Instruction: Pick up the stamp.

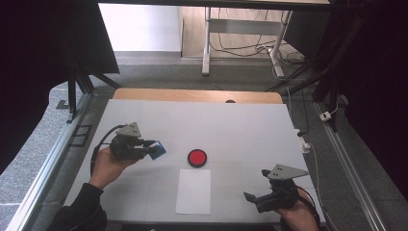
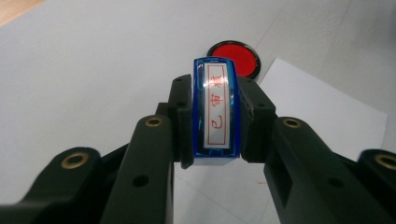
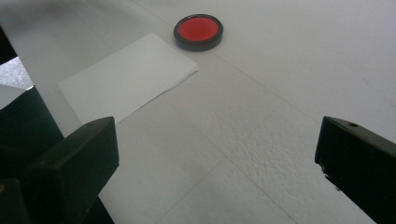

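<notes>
Gripping blue stamp (image 2: 215,112), left hand-held gripper (image 2: 215,126)

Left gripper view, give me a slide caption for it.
Left gripper clamps a blue stamp, red ink pad and white paper beyond.

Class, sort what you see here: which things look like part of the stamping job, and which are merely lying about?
Likely part of the job:
blue stamp, clamped in the left claw
red ink pad
white paper sheet
right claw, open, holding nothing

Lying about:
white plug on the floor
desk legs behind the table
</notes>
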`<state>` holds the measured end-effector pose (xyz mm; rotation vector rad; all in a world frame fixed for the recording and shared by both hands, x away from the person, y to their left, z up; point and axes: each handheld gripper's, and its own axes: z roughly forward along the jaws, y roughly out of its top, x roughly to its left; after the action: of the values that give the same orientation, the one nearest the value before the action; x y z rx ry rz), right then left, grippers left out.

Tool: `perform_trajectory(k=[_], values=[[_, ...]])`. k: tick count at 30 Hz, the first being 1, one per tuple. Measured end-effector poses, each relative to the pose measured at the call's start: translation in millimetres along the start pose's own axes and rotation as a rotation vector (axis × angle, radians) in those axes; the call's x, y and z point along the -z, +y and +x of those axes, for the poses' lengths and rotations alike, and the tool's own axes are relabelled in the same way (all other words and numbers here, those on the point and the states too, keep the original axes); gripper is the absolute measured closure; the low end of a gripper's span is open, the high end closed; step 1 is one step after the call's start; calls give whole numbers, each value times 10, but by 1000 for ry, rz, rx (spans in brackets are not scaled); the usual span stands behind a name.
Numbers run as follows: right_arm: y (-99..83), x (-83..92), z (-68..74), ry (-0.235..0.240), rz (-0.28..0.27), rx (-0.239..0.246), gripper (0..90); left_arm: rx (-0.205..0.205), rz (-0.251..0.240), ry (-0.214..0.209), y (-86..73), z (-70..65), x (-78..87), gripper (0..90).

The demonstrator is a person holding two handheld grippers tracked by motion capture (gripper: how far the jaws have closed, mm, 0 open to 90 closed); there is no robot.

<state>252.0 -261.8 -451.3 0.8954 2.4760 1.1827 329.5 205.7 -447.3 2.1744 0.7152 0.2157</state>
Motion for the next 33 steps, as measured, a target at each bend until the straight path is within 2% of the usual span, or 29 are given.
perform_trajectory(k=[8, 10, 16, 24, 33], values=[[93, -93, 45, 43, -27, 49, 0, -25, -5, -28, 94, -104, -32, 702], [126, -122, 48, 58, -35, 47, 0, -31, -9, -34, 115, -128, -41, 702], [171, -168, 40, 63, -39, 38, 0, -40, -23, -62, 176, -187, -67, 702], [241, -265, 60, 82, -45, 19, 0, -63, -17, -83, 250, -255, -120, 702], [365, -415, 106, 88, -39, 49, 0, -76, -16, -96, 311, -308, -177, 701]])
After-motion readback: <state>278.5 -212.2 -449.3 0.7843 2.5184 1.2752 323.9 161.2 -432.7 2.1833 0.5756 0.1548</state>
